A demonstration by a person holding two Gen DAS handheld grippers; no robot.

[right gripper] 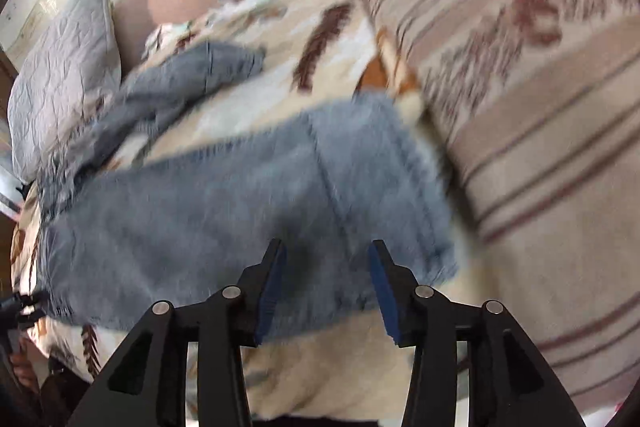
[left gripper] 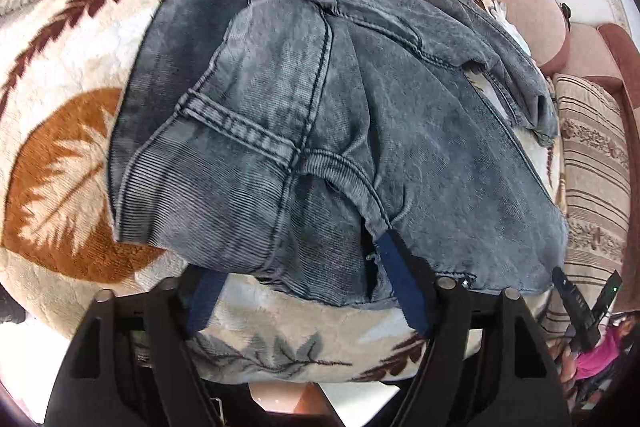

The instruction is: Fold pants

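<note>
Left wrist view: the left claw (left gripper: 296,283) stands wide around the jeans (left gripper: 320,115) edge at twelve o'clock, grip unclear (fabric hides one pad). Right claw (right gripper: 326,283) hovers parted above a leg. Next: pinch, fold over blanket (left gripper: 60,67).

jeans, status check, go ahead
Left gripper open at the jeans' waist edge. Right gripper open over one leg. Jeans spread on blanket, unfolded. Striped cushion close.
</note>
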